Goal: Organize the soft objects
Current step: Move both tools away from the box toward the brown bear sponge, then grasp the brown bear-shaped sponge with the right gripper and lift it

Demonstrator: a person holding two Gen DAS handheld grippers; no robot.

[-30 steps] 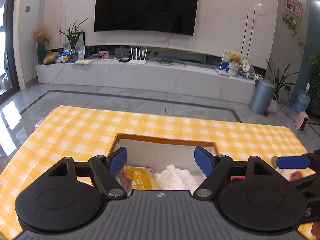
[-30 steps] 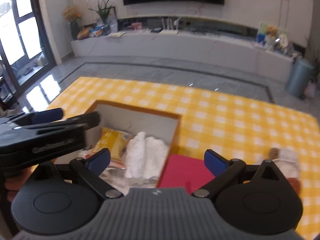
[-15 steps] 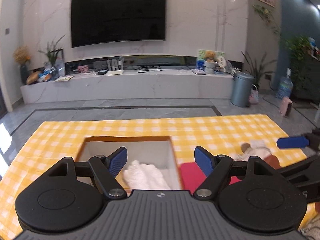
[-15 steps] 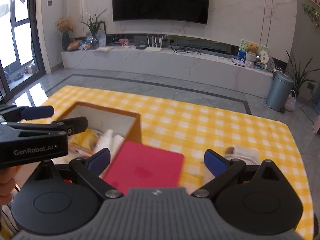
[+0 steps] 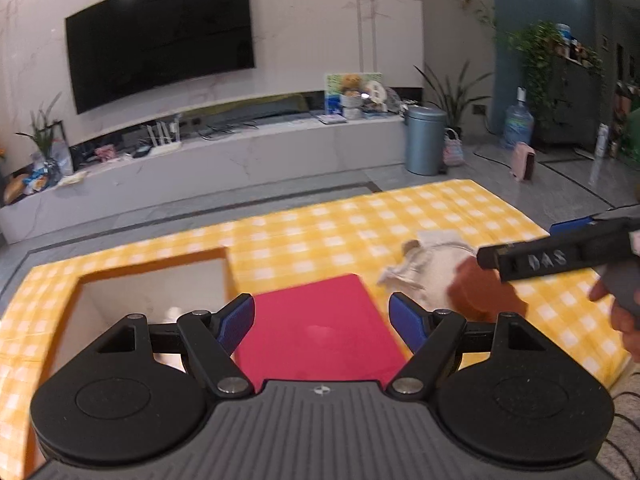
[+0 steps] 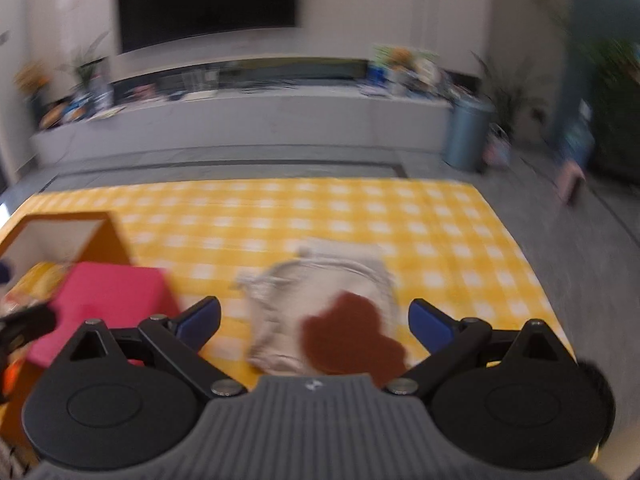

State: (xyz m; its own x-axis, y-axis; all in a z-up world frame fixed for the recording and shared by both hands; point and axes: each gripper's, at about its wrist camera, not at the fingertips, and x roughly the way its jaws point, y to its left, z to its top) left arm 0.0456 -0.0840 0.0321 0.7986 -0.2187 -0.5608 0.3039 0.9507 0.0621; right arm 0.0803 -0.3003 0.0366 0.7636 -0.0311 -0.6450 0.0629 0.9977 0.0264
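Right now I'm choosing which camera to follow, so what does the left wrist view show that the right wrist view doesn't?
Only the left wrist view shows the right gripper from the side, with the hand holding it, above the table's right end.

Only the right wrist view shows yellow packaging inside the box, and the beige cloth toy with its brown patch lying between that gripper's open fingers.

Both show the yellow checked tablecloth, the open box, the red pad beside it, the toy and the wall television.

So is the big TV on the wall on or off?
Off, it seems. The TV screen is plain black in both wrist views, with only faint reflections on it, no picture.
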